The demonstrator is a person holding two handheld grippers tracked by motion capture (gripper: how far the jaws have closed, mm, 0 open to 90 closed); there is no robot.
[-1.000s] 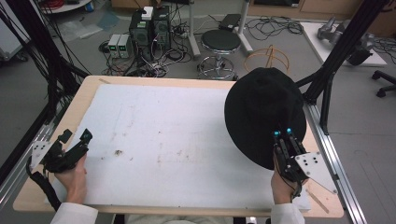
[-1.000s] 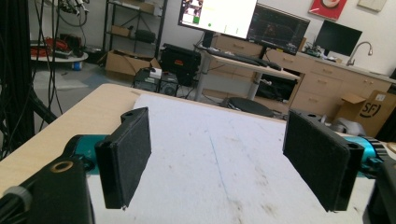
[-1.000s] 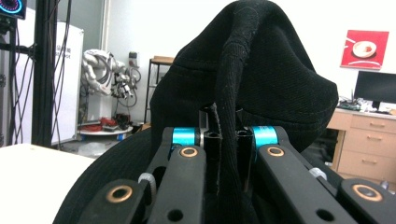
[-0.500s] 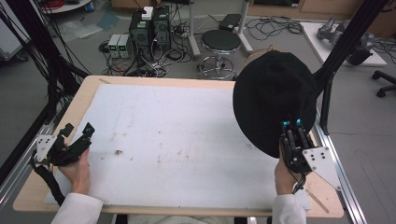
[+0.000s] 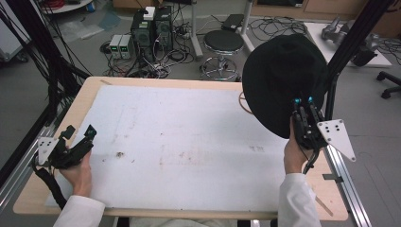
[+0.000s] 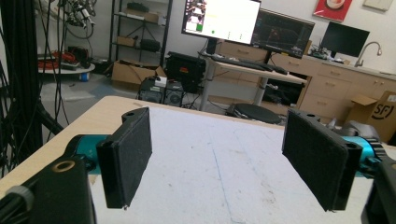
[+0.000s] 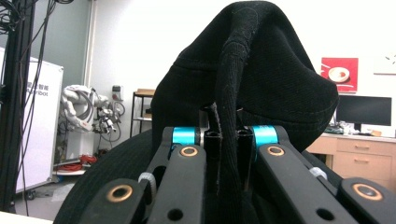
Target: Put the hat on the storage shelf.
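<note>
Left hand-held gripper (image 5: 75, 137) lower left of high view, resting at tabletop (image 5: 189, 142) edge, jaws wide apart, nothing between. Right hand-held gripper (image 5: 302, 101) at right, jaws clamped on brim of black hat (image 5: 283, 75), hat raised above tabletop's upper right corner.

We've got the right gripper (image 5: 302, 101) at the right of the frame clamped on a black hat (image 5: 283, 80), lifted off the white table (image 5: 189, 142); the left gripper (image 5: 78, 135) sits lower left, jaws apart.
</note>
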